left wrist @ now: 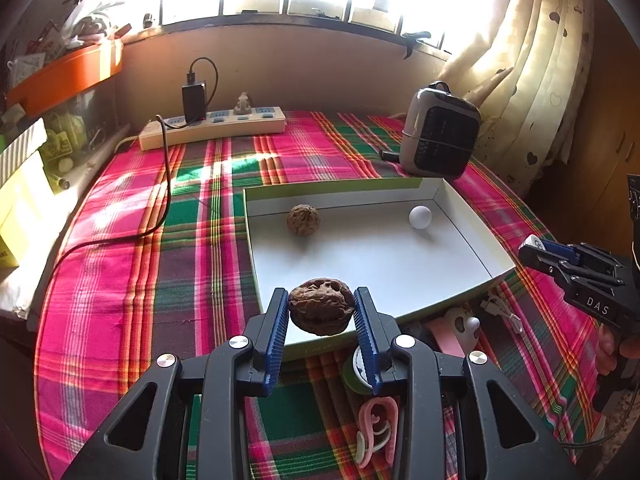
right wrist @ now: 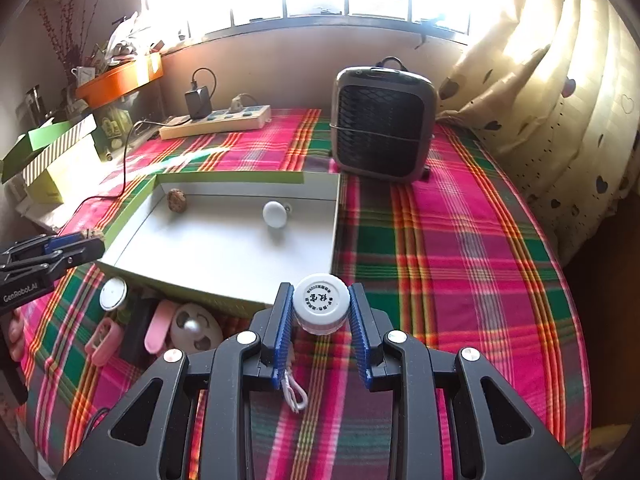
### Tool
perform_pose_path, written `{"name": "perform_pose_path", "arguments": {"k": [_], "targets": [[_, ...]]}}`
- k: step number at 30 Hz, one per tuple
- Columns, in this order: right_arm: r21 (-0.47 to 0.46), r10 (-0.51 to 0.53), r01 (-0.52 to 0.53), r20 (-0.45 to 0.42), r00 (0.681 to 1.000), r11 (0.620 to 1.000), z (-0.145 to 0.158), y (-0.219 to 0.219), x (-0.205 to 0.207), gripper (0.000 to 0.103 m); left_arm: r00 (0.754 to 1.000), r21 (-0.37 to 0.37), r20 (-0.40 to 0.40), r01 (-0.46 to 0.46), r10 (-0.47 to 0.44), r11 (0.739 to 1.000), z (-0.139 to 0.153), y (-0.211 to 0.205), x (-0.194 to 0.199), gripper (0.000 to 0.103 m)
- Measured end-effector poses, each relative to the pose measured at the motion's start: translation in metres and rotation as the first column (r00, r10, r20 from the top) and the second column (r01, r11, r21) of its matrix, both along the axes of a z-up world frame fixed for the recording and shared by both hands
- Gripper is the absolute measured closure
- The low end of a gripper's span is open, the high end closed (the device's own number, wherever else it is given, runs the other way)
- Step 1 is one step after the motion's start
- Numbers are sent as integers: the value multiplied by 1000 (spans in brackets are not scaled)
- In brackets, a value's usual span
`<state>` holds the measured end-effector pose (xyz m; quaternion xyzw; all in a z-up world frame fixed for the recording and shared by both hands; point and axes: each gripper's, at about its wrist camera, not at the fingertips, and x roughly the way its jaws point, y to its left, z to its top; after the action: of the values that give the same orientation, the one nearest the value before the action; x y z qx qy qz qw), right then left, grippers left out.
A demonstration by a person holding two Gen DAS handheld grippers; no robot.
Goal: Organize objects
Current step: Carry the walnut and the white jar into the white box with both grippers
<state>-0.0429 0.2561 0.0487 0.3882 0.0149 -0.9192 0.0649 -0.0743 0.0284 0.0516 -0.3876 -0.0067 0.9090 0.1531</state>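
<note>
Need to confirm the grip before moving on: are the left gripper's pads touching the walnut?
Touching. In the left wrist view both blue pads press the sides of the walnut, held clear of the box.

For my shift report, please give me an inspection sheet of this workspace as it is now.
Surface: plaid cloth covers the table.
Job's things: white box holds a walnut and a white ball.
Clutter: pink clip, small pink fan, round lid in front of the box.
Grippers: left gripper shut on a second walnut; right gripper shut on a white capped bottle.
Cables: black charger cable; white cord.
Surroundings: power strip, heater, curtain, window.
</note>
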Motion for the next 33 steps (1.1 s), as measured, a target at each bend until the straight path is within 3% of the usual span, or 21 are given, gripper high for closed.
{"name": "perform_pose_path", "arguments": {"k": [10, 17, 33], "targets": [[4, 80, -80, -21, 997, 997, 6, -30, -31, 75, 1000, -2, 13, 6, -6, 1000, -3, 7, -24, 72], [-33, 118, -118, 16, 993, 993, -3, -42, -60, 74, 1000, -3, 24, 16, -16, 1000, -8, 13, -42, 72], [-24, 157, -155, 79, 984, 988, -16, -63, -103, 74, 998, -26, 56, 28, -27, 999, -23, 22, -70, 72]]}}
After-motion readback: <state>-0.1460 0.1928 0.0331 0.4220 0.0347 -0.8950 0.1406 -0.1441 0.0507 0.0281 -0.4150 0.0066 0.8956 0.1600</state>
